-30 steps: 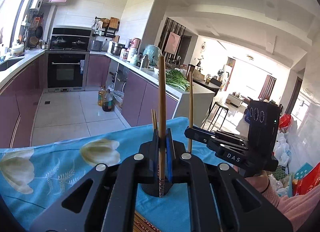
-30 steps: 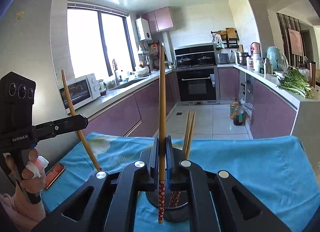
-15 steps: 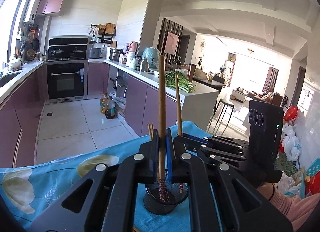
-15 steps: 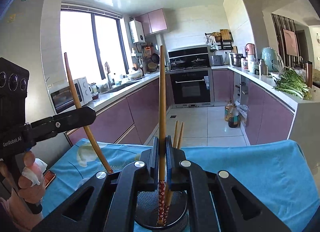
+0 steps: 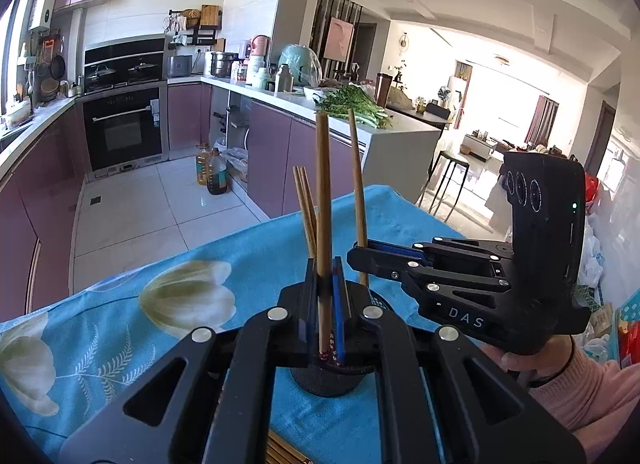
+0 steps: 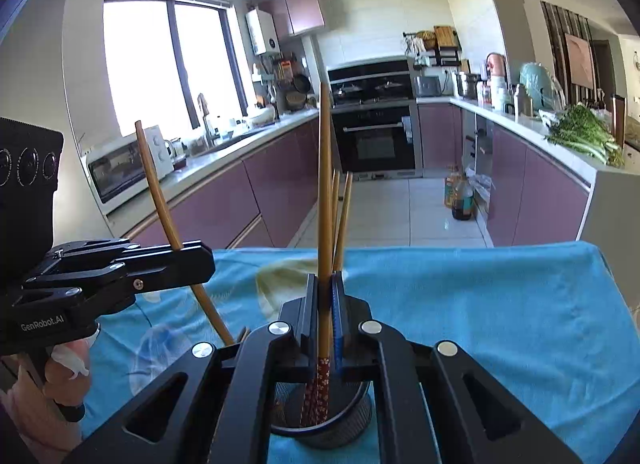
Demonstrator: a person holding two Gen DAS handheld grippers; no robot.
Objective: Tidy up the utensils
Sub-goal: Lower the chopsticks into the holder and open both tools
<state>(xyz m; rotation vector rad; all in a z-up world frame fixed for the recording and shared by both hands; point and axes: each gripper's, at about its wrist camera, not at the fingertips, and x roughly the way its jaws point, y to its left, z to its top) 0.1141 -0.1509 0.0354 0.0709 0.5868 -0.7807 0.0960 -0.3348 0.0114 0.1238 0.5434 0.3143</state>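
Note:
My left gripper (image 5: 325, 276) is shut on an upright wooden chopstick (image 5: 322, 203); its patterned lower end hangs at the mouth of a black mesh holder (image 5: 325, 382). Two chopsticks (image 5: 305, 207) stand in that holder. To the right, my right gripper (image 5: 357, 258) is shut on another chopstick (image 5: 357, 183). In the right wrist view my right gripper (image 6: 326, 288) holds its chopstick (image 6: 325, 191) upright, with the red patterned tip inside the holder (image 6: 352, 420). My left gripper (image 6: 202, 260) at the left holds its chopstick (image 6: 158, 191) tilted, the lower end hidden behind my right gripper.
The holder stands on a blue flower-print tablecloth (image 5: 120, 328) whose far edge drops to the kitchen floor. More chopsticks (image 5: 280, 452) lie on the cloth near me. A person's hands (image 5: 560, 364) grip both handles. Purple cabinets (image 6: 248, 191) and oil bottles (image 6: 460, 195) stand beyond.
Both grippers have sunk toward the holder with their chopsticks. The right chopstick's tip has gone down into the holder. The left gripper has swung closer to the right one.

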